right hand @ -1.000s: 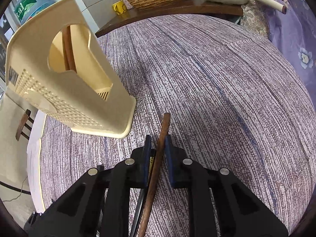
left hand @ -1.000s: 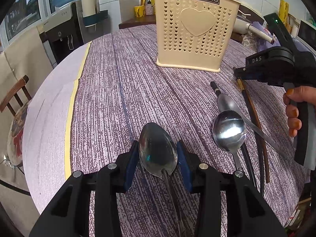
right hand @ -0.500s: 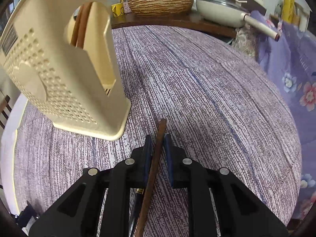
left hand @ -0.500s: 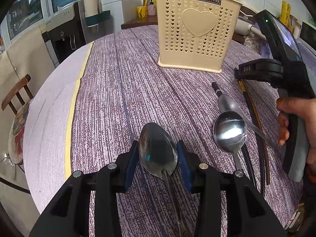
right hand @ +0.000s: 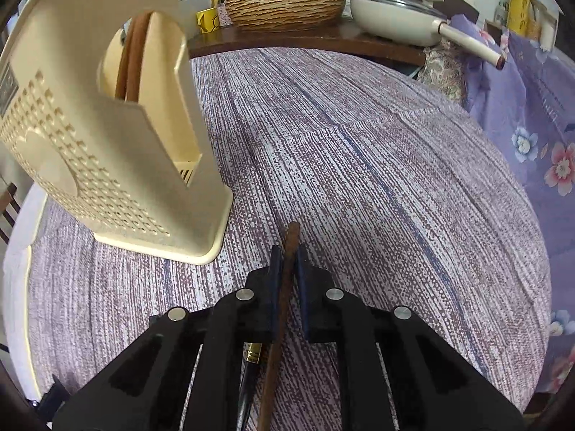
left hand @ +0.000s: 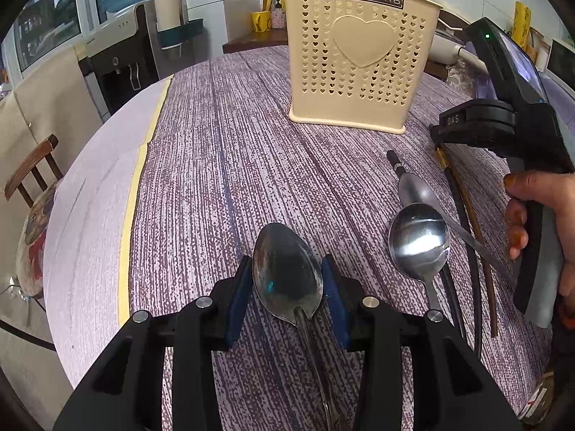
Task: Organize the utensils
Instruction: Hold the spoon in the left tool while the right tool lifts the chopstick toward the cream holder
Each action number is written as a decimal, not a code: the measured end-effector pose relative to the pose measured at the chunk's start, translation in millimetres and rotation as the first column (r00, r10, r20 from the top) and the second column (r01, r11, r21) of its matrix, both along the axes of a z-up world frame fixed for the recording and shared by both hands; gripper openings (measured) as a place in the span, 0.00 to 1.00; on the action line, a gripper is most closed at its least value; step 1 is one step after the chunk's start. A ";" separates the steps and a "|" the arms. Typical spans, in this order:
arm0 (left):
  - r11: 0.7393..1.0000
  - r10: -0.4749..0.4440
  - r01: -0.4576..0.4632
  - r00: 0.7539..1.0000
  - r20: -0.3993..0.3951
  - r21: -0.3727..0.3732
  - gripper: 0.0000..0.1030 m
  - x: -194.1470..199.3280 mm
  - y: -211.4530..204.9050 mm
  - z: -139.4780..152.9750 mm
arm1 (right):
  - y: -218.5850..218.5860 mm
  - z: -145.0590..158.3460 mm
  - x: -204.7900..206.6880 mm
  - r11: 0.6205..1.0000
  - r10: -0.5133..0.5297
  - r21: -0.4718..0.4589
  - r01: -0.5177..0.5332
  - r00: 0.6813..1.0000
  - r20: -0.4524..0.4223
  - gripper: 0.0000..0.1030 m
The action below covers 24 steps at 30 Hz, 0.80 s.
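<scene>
My left gripper [left hand: 286, 280] is shut on a steel spoon [left hand: 285, 274], its bowl between the blue pads, low over the table. My right gripper [right hand: 287, 260] is shut on a brown wooden chopstick [right hand: 289, 248] whose tip pokes out past the pads; it also shows in the left wrist view [left hand: 436, 133]. The cream perforated utensil holder [left hand: 359, 57] stands upright at the far side of the table and holds brown chopsticks [right hand: 131, 57]. In the right wrist view the holder [right hand: 107, 151] is just left of my gripper.
Two more steel spoons [left hand: 418, 240] and dark chopsticks [left hand: 463, 222] lie on the purple tablecloth [left hand: 233, 165] at the right. A black chopstick with a gold band [right hand: 251, 355] lies under my right gripper. A woven basket [right hand: 284, 5] and a white pan [right hand: 399, 14] sit behind the table.
My right gripper has swung with the chopstick, so the holder now shows more side-on and closer. My left gripper holds still with the spoon.
</scene>
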<state>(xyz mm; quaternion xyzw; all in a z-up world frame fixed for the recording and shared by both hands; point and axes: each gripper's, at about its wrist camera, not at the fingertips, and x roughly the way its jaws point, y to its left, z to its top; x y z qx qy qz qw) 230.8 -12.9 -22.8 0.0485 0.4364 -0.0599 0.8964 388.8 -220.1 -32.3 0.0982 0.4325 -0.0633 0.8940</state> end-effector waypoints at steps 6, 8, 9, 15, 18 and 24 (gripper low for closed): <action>1.000 0.000 0.000 1.000 -0.005 -0.004 0.38 2.9 -0.9 0.2 | -12.4 -0.1 3.5 0.997 -0.013 0.075 0.012 1.000 0.011 0.09; 1.000 -0.003 0.003 1.000 -0.007 -0.005 0.38 5.0 -1.9 0.3 | -15.4 -0.5 4.5 0.995 -0.017 0.094 0.016 1.000 0.019 0.09; 1.000 -0.003 0.003 1.000 -0.007 -0.007 0.38 5.8 -2.4 0.4 | -17.8 -0.8 4.7 0.994 -0.020 0.104 0.018 1.000 0.024 0.08; 1.000 0.001 -0.001 1.000 -0.008 -0.028 0.38 11.2 -2.1 1.4 | -23.4 10.6 0.6 0.995 -0.021 0.101 0.012 0.996 0.089 0.08; 0.998 0.004 -0.004 1.000 -0.001 -0.069 0.38 15.1 1.0 4.1 | -25.0 23.5 -4.5 0.994 -0.011 0.108 -0.004 0.990 0.138 0.08; 0.989 -0.002 0.014 0.997 0.082 -0.150 0.38 17.5 7.9 30.1 | -25.1 59.4 -24.5 0.996 0.028 0.072 -0.048 0.964 0.264 0.08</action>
